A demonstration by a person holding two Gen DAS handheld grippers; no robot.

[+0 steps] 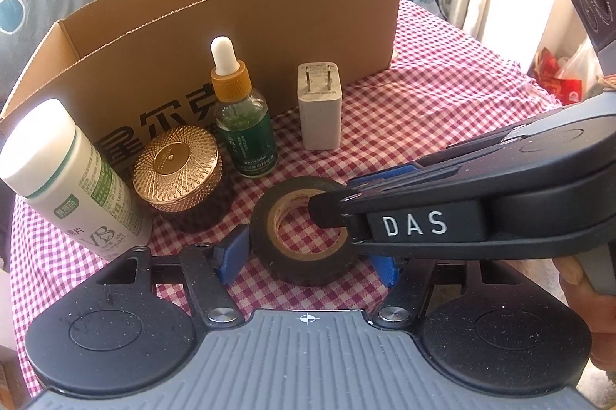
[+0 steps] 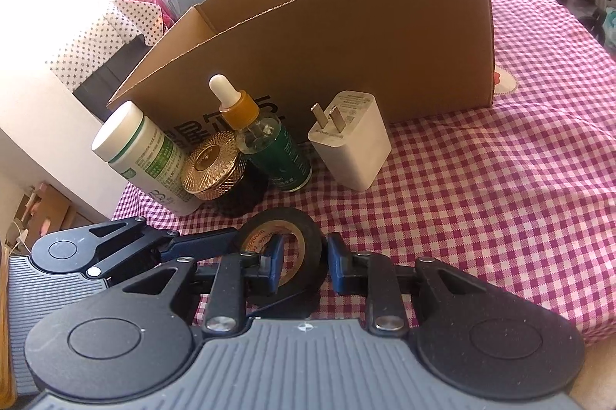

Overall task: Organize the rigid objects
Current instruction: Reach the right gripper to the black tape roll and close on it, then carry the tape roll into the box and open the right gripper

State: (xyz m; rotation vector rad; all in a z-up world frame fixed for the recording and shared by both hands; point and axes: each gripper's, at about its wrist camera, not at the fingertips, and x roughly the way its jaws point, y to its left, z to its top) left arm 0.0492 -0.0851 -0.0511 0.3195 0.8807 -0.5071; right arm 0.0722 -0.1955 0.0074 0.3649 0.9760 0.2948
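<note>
An open corrugated cardboard box [image 1: 238,36] stands on my checked tablecloth [image 2: 481,186], fronted by a white pill bottle [image 1: 73,175], a green glass dropper bottle [image 1: 240,125], a white plug adapter [image 1: 320,106] and a ribbed gold-lidded jar [image 1: 177,171]. Nearest me, the black tape roll [image 1: 304,229] lies almost flat, hole upward. My right gripper [image 2: 302,261] pinches its wall, one finger inside the core; my left gripper [image 1: 306,256] straddles it, jaws parted.

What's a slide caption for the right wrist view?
Right tool clamps one wall of the black tape roll; bottles, gold-lidded jar and charger stand before the cardboard box.
</note>
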